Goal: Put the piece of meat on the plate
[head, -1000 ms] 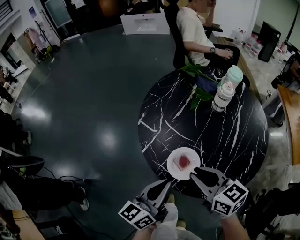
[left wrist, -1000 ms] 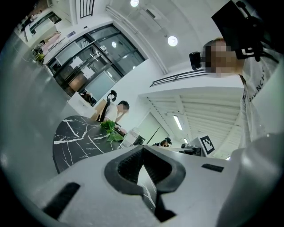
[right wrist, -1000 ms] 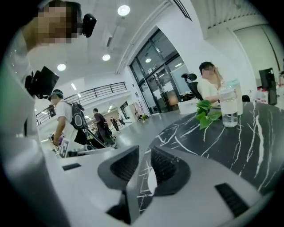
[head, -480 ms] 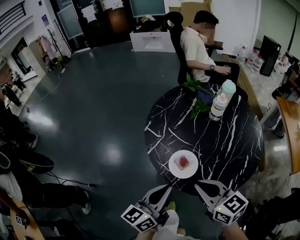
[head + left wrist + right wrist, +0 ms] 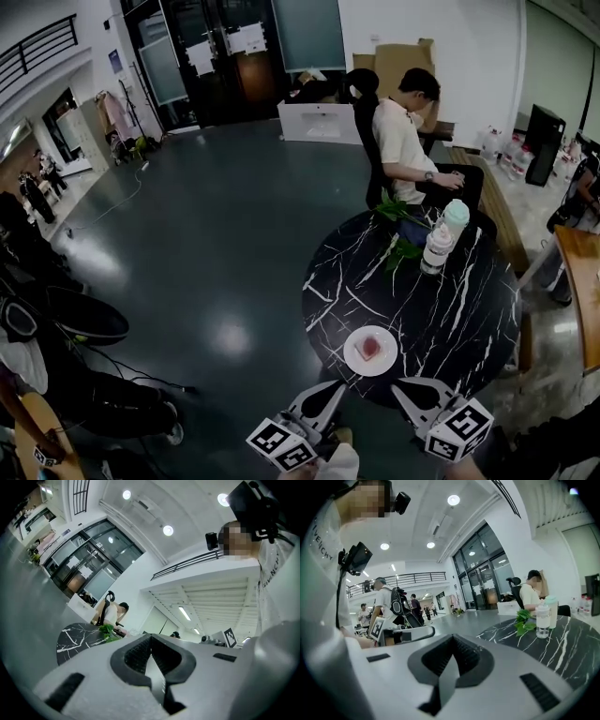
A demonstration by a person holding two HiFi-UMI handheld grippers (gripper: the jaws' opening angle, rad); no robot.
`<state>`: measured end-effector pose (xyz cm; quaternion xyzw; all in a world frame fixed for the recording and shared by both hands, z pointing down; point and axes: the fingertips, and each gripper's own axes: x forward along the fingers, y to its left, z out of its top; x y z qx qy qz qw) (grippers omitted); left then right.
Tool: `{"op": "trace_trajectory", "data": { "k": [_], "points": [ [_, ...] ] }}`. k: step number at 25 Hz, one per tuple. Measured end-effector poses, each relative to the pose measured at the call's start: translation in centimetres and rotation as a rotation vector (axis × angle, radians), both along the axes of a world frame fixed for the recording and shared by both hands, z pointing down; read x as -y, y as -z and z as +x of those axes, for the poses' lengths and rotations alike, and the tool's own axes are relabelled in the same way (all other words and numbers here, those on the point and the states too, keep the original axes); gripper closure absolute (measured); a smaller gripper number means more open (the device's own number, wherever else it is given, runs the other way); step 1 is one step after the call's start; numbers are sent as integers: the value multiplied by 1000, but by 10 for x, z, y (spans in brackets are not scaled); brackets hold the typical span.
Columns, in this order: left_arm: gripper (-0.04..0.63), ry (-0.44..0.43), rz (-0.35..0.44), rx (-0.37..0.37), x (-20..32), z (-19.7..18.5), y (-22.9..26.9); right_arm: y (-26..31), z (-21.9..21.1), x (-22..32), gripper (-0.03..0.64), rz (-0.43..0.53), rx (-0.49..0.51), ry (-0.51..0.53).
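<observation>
A pink piece of meat (image 5: 369, 348) lies on a small white plate (image 5: 354, 362) near the front edge of the round black marble table (image 5: 450, 319). Both grippers hang off the table's near edge, just short of the plate. My left gripper (image 5: 333, 386) is to the plate's lower left, my right gripper (image 5: 398, 383) to its lower right. Neither touches the plate or the meat. In the left gripper view the left gripper (image 5: 151, 641) has its jaws together on nothing. In the right gripper view the right gripper (image 5: 452, 641) is likewise shut and empty.
Two bottles (image 5: 436, 246) and a leafy green plant (image 5: 398, 214) stand at the table's far side. A person (image 5: 403, 141) sits in a chair behind them. A white box (image 5: 317, 122) stands on the dark floor beyond. More people are at the left edge.
Both grippers have drawn back from the plate and risen. The right gripper's jaws have closed with nothing in them. The meat stays on the plate.
</observation>
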<state>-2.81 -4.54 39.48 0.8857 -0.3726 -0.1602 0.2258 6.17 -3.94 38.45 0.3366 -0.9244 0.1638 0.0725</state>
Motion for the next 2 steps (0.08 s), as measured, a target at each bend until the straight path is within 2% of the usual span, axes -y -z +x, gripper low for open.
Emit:
{"op": "trace_trajectory", "data": {
  "k": [2],
  "points": [
    [588, 3, 2, 1, -2, -1, 5, 3, 1, -3, 604, -1, 1, -1]
  ]
}}
